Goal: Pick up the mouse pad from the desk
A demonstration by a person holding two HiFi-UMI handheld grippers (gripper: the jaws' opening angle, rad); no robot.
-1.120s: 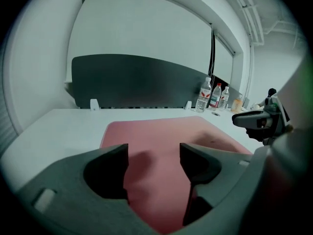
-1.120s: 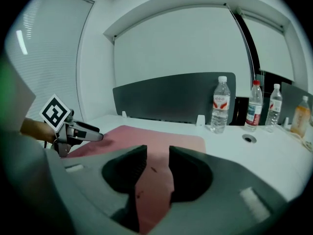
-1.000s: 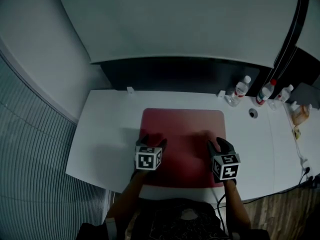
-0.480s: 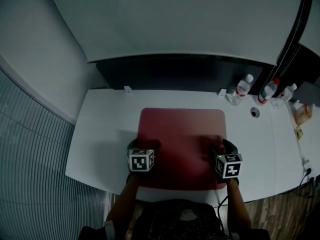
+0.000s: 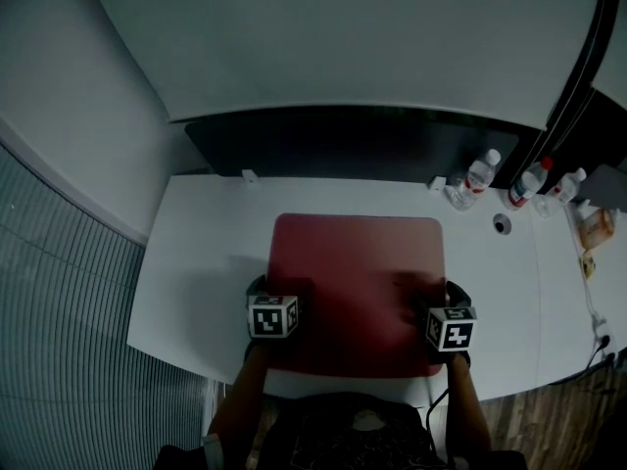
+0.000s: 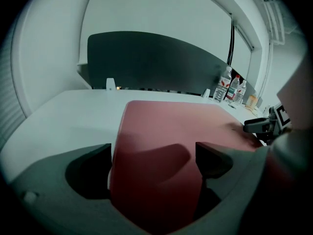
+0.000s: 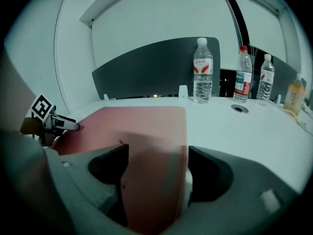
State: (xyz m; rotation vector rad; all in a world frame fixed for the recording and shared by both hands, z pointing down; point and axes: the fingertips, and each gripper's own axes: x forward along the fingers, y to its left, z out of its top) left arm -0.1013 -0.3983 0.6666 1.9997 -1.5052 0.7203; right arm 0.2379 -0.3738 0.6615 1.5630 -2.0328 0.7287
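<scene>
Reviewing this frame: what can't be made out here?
Head view: pad near corners, under the left gripper and right gripper.
Gripper views: both jaws have just been opening, pad edge between them; whether they touch it, their own bodies hide.
Bottles: labels too small, dim.
Orange thing far right: too small to name.

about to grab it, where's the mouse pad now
In the head view the mouse pad lies on the desk, left of the water bottles, its left edge at the left claw and its right edge at the right claw.
</scene>
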